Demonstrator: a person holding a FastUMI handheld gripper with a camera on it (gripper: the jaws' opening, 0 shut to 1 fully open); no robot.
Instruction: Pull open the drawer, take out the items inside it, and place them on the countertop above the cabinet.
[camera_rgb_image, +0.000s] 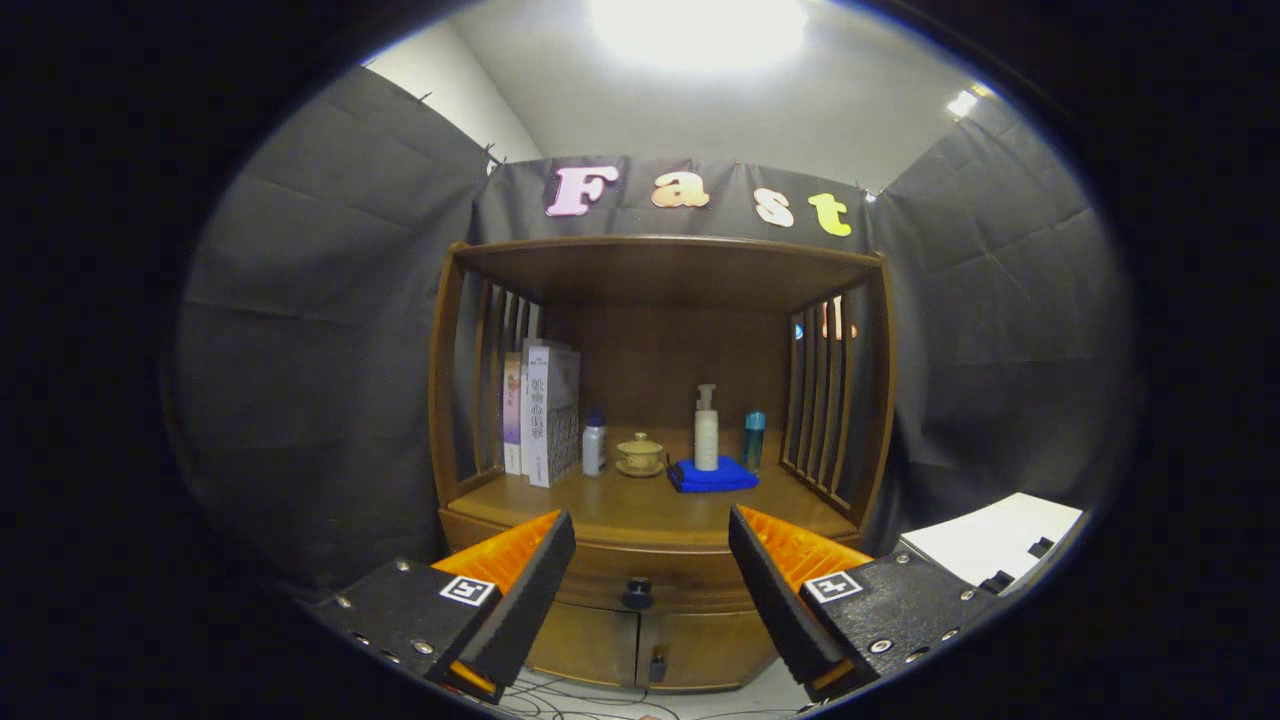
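The tongs (650, 590) stand spread wide with nothing between their fingers, released and holding nothing. Straight ahead of them, and framed in the gap between the two fingertips, sits the dark round knob (637, 594) of the drawer (650, 575). The knob looks centred between the fingers, perhaps a touch nearer the left one, and it lies beyond the tips, not yet touched. The drawer front runs side to side as a curved wooden band and appears closed, flush with the cabinet (660, 470), so whatever it holds is hidden. Below it are two small cabinet doors (640, 645).

By my reading the coming move is a plain straight advance onto the knob, then a pull back along the same line; the fingers would need to narrow a good deal to catch so small a knob.

Just above the drawer is the desk (600, 505), the wooden top where the things are to go. Farther back on it stand books (545, 410), a small white bottle (594, 445), a lidded cup (640, 453), a pump bottle (706, 428) on a blue cloth (712, 476), and a teal bottle (754, 438).
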